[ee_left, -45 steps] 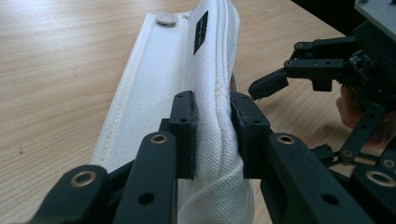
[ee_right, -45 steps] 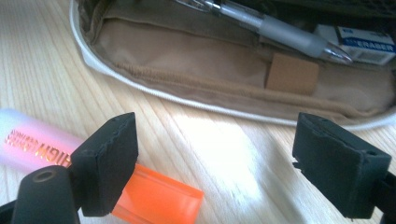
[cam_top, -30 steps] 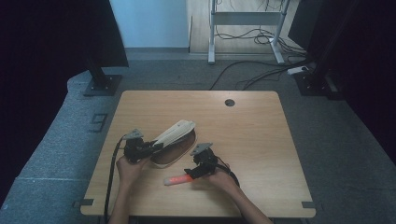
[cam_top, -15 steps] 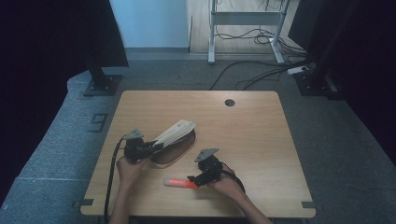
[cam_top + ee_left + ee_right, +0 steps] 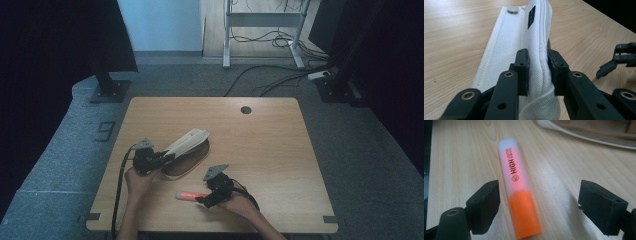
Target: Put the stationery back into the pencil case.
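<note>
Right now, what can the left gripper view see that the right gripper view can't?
The left gripper view shows the left gripper shut on the raised flap of the white fabric pencil case, with its metal snap button and small black label; the other gripper sits off to one side.

The right gripper view shows the right gripper open around an orange highlighter lying on the table, printed HIGH.

Both show the wooden table and some of the pencil case.

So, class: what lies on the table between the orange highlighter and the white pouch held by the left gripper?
Nothing: in the high view, bare wooden table separates the highlighter from the pouch clamped by the left gripper.
</note>
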Available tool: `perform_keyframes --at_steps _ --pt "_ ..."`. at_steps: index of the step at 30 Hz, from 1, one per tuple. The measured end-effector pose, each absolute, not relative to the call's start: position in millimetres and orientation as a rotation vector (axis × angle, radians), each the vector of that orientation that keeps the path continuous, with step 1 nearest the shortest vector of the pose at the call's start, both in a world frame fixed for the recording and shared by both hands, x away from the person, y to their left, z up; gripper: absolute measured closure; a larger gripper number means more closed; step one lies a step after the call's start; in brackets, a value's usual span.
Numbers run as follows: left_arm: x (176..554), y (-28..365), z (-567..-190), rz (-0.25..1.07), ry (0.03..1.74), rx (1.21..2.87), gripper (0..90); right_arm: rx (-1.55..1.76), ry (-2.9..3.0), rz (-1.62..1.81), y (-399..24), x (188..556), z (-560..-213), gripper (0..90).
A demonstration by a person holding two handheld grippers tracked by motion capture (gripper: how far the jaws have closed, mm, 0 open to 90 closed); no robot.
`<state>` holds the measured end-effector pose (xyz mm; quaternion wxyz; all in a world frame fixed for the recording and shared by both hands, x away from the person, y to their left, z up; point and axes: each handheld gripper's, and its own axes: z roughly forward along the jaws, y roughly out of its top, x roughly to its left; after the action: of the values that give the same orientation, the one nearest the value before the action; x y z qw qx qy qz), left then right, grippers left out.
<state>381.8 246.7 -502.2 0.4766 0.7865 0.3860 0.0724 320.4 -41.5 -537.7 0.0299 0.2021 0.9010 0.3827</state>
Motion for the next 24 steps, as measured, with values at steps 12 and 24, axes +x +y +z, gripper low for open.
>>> perform_keyframes --at_steps 12,24 --pt "382 246 -503 0.175 0.943 1.924 71.8 0.45 2.81 1.061 -28 312 -538 44.8" --pt "381 246 -502 0.177 0.943 1.925 71.9 0.455 2.826 1.046 -24 311 -535 66.2"
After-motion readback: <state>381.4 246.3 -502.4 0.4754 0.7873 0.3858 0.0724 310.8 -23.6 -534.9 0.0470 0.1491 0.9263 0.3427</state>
